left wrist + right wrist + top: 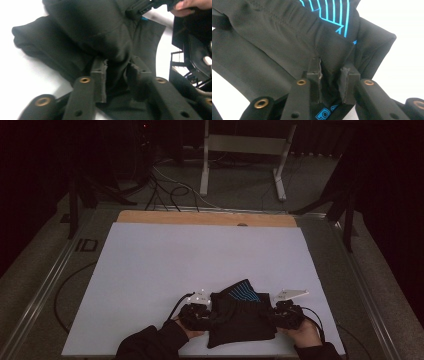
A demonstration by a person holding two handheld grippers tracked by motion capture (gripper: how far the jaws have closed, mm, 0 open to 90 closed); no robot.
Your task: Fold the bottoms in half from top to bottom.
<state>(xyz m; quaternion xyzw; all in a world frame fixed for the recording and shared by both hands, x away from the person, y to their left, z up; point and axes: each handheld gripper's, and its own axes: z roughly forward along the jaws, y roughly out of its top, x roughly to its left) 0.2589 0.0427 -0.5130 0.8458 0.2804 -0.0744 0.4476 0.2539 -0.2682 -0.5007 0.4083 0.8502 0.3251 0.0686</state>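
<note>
A: We're at the near edge of the white tabletop, and a folded black fabric garment with bright blue line print lies between the two hands, a little right of centre.

B: The left gripper sits at its left edge, the right gripper at its right edge. Look along the left one's jaws: they stand a little apart, a fold of black cloth bunched in the gap, though I judge the pads aren't pinching it.

A: Same story on the right. Jaws parted, cloth draped between the worn grey pads, the blue stripes just beyond. Loose, not clamped, I'd say.

B: What about the material?

A: Thin, matte, smooth knit, with a gathered, ribbed band and visible stitching in the right gripper view. Probably very light and completely limp: it'll sag and slide wherever it isn't supported.

B: So where would you take hold?

A: At the side edges, where several layers stack into a thicker fold. That gives the pads something to bite. Catch a single layer and the rest may slip open.

B: Nothing fragile, then?

A: No, it should shrug off a firm squeeze. The risk is slipperiness: smooth fabric could creep out of a shallow grip, so a deep bite over the fold looks wise.
</note>
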